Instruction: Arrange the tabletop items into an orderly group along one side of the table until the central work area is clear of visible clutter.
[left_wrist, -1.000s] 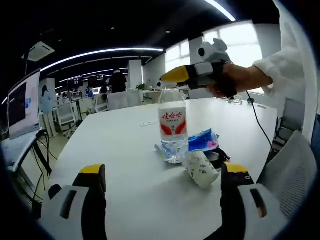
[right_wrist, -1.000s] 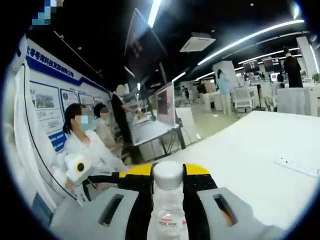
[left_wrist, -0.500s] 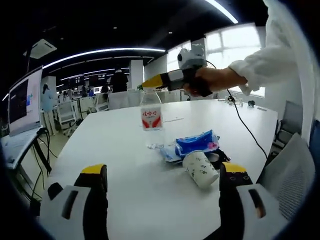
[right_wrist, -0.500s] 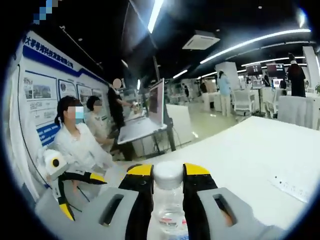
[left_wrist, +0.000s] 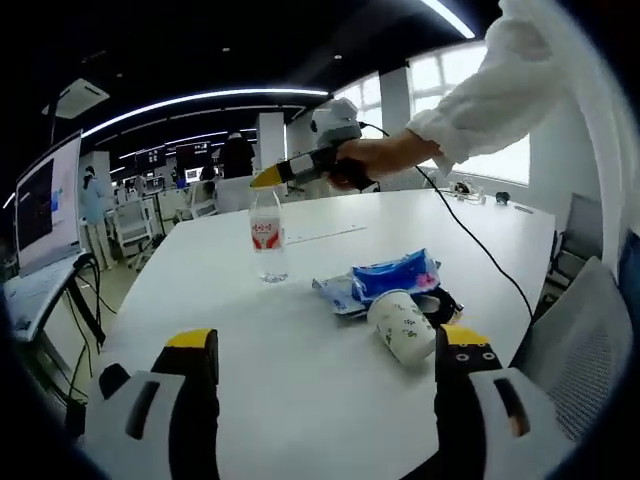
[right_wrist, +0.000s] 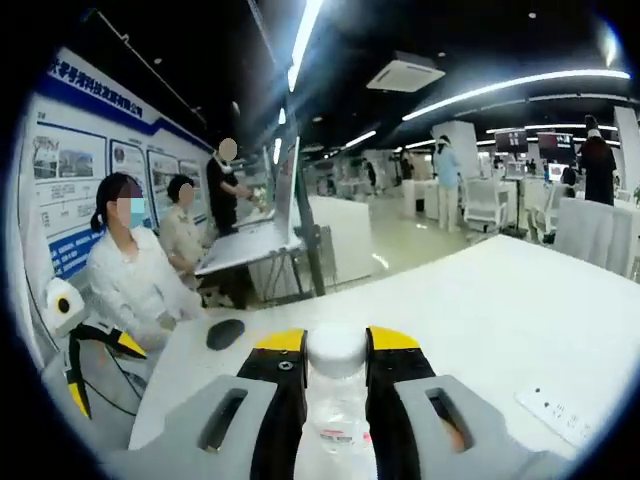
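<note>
Your right gripper (right_wrist: 336, 375) pinches the water bottle (left_wrist: 267, 238) by its neck, standing at the white table's (left_wrist: 300, 350) far side; your left gripper (left_wrist: 320, 350) hangs spread and empty. Release crookedly and the bottle could topple, and the paper cup (left_wrist: 402, 326) and blue packet (left_wrist: 395, 276) remain mid-table.

In the left gripper view, the water bottle (left_wrist: 266, 237) stood upper-left of centre on the table (left_wrist: 300, 340); right of it lay the blue packet (left_wrist: 392, 277), with the paper cup (left_wrist: 402, 326) below.

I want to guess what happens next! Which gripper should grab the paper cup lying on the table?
Probably the left gripper: it is open and the paper cup lies just ahead of it. The right gripper is shut on the water bottle.
</note>
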